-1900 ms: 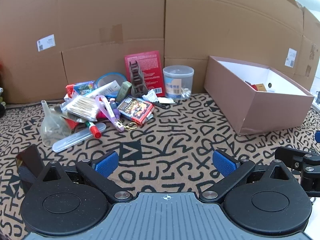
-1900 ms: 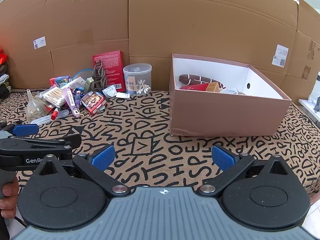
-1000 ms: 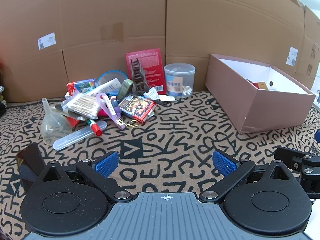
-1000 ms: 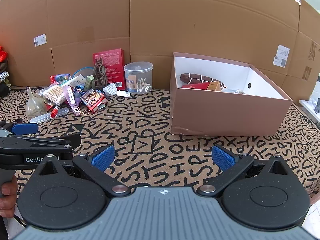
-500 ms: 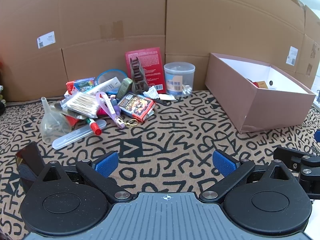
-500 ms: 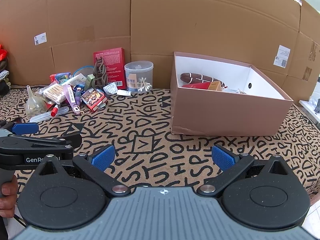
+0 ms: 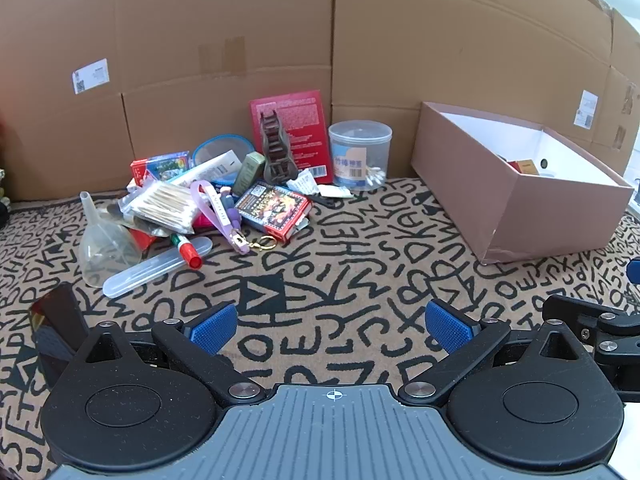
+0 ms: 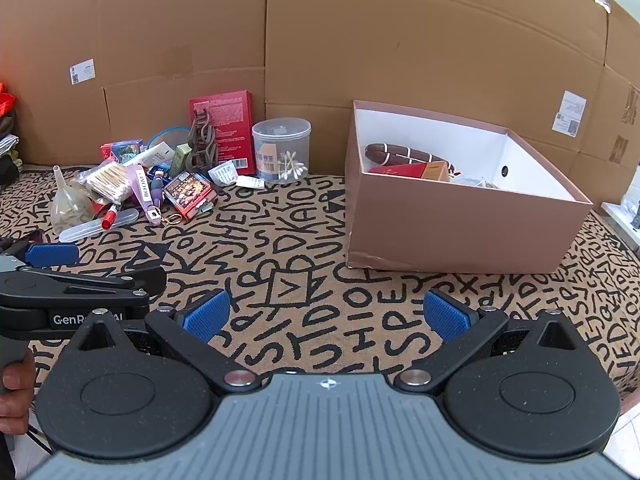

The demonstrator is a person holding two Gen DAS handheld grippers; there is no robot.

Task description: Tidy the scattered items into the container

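On my left tool (image 8: 52, 254), seen from the right wrist view, I read "GenR", then a hidden gap, then "AI". The purple strap (image 8: 141, 184) in the pile reads "BOOM". The mat (image 8: 288, 240) carries scrawled black letters; other labels are too small to read.

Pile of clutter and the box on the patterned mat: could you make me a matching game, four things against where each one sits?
Things:
1. Red booklet
2. Clear plastic funnel
3. Dark brown striped oblong object
4. Clear round tub of cotton swabs

Places:
A. Inside the pink cardboard box
B. Left edge of the pile
C. Leaning on the cardboard wall
D. Between pile and box

Pairs: 1-C, 2-B, 3-A, 4-D
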